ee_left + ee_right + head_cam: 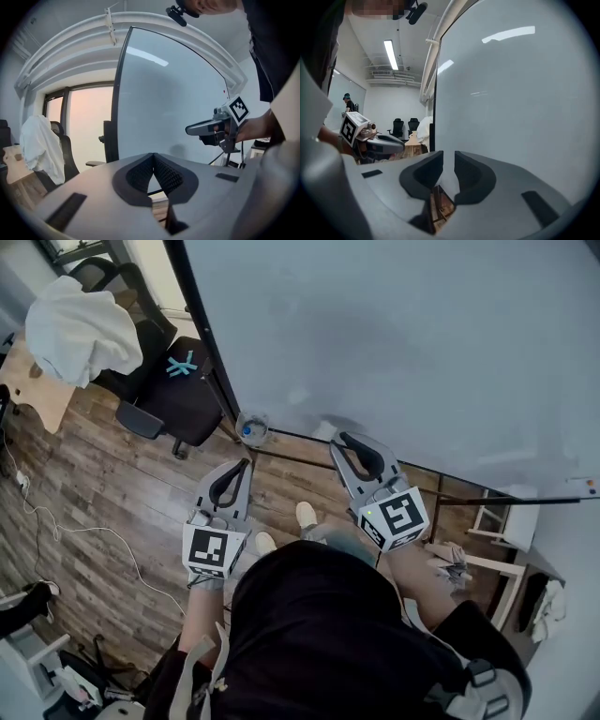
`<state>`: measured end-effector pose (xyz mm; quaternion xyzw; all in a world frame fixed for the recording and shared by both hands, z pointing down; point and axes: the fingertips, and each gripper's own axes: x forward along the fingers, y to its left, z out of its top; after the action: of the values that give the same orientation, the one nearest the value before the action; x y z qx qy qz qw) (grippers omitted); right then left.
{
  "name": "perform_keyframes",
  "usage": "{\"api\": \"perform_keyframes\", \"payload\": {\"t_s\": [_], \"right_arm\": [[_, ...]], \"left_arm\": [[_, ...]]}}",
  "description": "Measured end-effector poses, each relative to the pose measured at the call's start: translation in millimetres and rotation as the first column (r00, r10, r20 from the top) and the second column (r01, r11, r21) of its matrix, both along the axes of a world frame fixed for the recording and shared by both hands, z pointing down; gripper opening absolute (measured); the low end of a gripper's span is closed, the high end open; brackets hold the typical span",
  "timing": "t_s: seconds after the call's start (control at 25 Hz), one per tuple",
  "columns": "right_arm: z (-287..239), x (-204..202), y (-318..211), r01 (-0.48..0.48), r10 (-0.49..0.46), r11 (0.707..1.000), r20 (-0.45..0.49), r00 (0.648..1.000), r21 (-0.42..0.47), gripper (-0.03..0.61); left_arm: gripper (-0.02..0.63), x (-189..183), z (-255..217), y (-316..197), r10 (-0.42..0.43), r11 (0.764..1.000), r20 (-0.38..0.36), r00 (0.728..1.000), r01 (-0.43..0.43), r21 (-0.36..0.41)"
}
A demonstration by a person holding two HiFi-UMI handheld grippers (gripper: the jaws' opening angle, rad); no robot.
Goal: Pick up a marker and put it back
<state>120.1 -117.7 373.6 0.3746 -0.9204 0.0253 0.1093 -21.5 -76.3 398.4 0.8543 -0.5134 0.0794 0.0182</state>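
The right gripper (449, 159), held slightly apart and empty beside the left gripper (153, 155), closed on nothing, could be scraped against the whiteboard (511, 93) just ahead if pushed forward.

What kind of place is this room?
Probably an office or meeting room. A large whiteboard stands on a wood floor, black office chairs are beside it, and a strip light hangs on the ceiling.

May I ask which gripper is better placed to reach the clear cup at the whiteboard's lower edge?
Probably the left: the left gripper points at the clear cup from close by; the right gripper is farther off.
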Motion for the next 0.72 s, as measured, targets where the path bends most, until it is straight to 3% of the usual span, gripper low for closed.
{"api": "perform_keyframes", "payload": {"t_s": [0.36, 0.72], "right_arm": [[13.6, 54.7, 17.8, -0.116, 0.116, 0.993, 0.008, 0.993, -0.022, 0.081], [24.8, 85.6, 31.8, -0.202, 0.203, 0.978, 0.015, 0.979, -0.053, 0.077]], "left_arm": [[0.008, 48.8, -1.8, -12.8, 0.127, 0.992, 0.019, 0.992, -0.127, 0.004], [0.008, 75.9, -2.1, -21.7, 0.202, 0.979, 0.025, 0.979, -0.202, -0.001]]}}
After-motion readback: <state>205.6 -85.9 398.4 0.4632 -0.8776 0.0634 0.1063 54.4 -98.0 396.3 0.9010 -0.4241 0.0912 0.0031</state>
